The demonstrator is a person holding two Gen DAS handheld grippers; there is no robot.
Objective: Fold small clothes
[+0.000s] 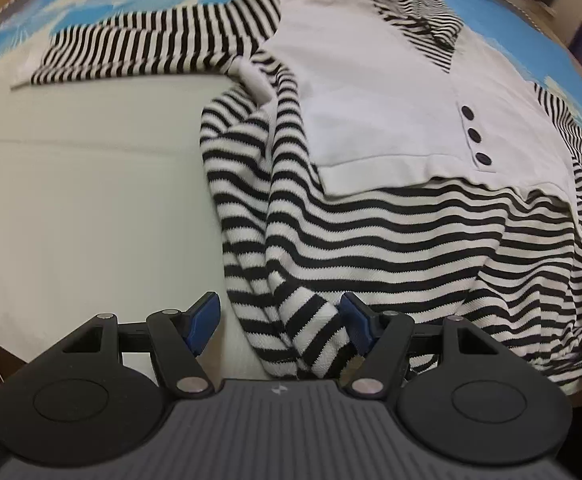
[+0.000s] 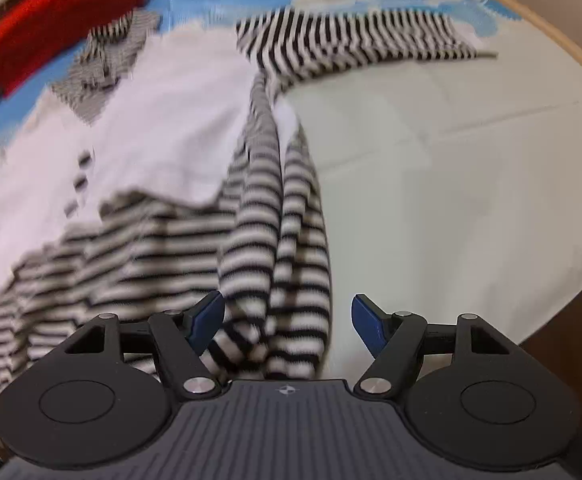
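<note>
A: Knitwear lay flat on the pale bed cover [image 1: 71,184]: a small striped top [image 1: 391,240] with a white front panel filled the centre and right of the left wrist view.

B: Where were the grippers?

A: Both stood at the bottom of their frames over the hem corners. The left gripper [image 1: 279,322] stood parted with a bunched striped fold between its pads, not pinched. The right gripper [image 2: 287,320] was likewise apart around the other side folds.

B: Handling?

A: Likely soft, light and floppy; the hem corners seemed the best hold.
</note>
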